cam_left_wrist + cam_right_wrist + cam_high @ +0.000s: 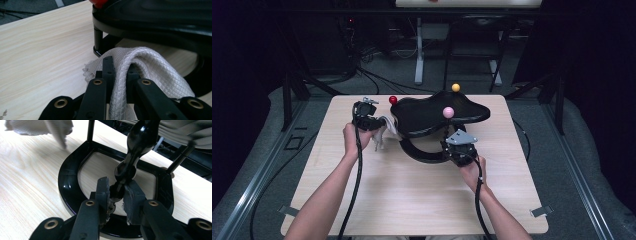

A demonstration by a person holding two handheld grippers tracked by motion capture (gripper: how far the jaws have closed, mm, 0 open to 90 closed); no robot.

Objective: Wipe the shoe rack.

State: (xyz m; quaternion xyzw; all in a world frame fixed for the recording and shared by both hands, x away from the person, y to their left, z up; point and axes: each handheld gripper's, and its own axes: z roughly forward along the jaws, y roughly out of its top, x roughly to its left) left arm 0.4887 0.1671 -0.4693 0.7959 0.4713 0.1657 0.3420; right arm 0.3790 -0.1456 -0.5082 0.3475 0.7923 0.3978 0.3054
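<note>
A glossy black two-tier stand sits mid-table: a curved upper tray point(437, 112) on thin posts over a ring base point(417, 152). Its posts end in a red ball point(393, 99), a yellow ball point(455, 87) and a pink ball point(448, 112). My left gripper point(379, 122) is at the stand's left side, shut on a white quilted cloth point(150, 67) that drapes over its jaws beside the tray's edge point(155, 22). My right gripper point(117, 191) is shut on the black turned post point(130, 157) just above the base point(68, 180). The cloth point(37, 126) hangs at the upper left of the right gripper view.
The light wooden table point(412, 200) has bare surface in front of the stand and to both sides. Cables trail from both grippers toward the near edge. Beyond the far edge are a dark floor, table legs point(419, 50) and more cables.
</note>
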